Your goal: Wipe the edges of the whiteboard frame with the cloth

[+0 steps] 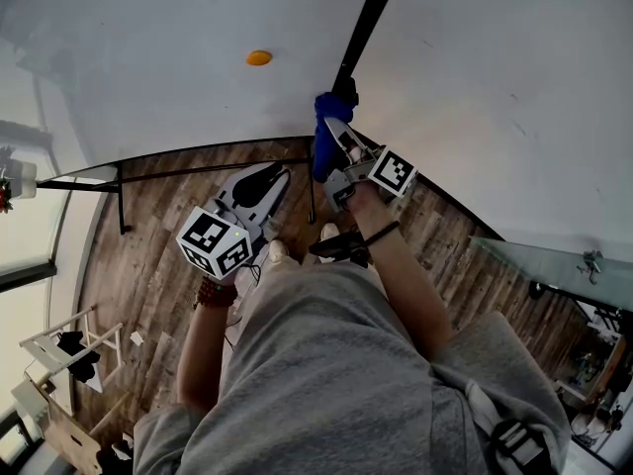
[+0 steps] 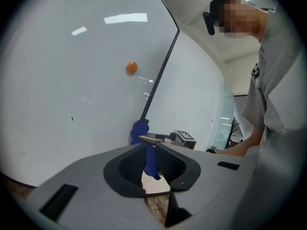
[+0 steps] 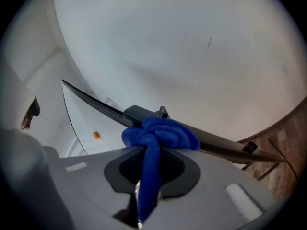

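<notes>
With the right gripper (image 3: 152,153), clamps a blue cloth (image 3: 160,131): pinches one strand between the jaws and leaves the rest bunched in a knot past the tips. Presses that knot onto the black whiteboard frame (image 3: 218,145), just beside a thicker dark block (image 3: 139,113) on the bar, probably a joint or clip, too dim to call. Works at the low end of the board's right-hand edge, close above the corner where the curved bottom edge comes in. Leaves a long straight run of frame above the cloth, up to the top of the head view. Meets the whiteboard (image 1: 148,57) on one side of that bar and pale wall (image 1: 495,67) on the other.

Holds the left gripper (image 2: 151,153) lower and to the left, near the right one but apart from it and off the board. Shows a narrow gap between its jaws, nothing gripped; catches only the distant cloth and a strip of floor through the gap.

Has an orange magnet (image 1: 258,57) on the white surface, well apart from the frame. Stands over wooden floor (image 1: 148,265), with black stand legs (image 1: 119,179) spreading left under the board and open planks between them and the person's shoes (image 1: 279,250).
</notes>
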The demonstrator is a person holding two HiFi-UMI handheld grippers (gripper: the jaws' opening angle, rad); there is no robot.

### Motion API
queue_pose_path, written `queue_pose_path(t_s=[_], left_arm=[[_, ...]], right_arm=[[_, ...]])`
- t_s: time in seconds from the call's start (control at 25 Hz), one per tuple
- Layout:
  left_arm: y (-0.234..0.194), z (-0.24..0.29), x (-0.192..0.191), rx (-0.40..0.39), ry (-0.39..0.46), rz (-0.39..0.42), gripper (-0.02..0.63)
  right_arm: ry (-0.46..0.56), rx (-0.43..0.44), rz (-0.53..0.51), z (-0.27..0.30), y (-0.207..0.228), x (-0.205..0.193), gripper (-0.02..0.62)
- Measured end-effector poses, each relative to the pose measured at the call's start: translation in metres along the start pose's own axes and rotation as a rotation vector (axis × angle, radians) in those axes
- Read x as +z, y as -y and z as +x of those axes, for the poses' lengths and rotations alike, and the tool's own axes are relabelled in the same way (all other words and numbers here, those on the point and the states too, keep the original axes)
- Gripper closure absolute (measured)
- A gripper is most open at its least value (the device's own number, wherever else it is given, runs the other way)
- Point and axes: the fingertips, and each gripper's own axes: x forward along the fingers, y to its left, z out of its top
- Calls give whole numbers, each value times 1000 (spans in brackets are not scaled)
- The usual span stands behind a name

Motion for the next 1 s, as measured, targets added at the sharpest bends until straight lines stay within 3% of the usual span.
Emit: queue_pose_path(t_s=[1.0], left_arm=[[-9,-11,-6,31,2,-15,538]], right_arm=[[-64,-96,70,-5,49,-21,531]])
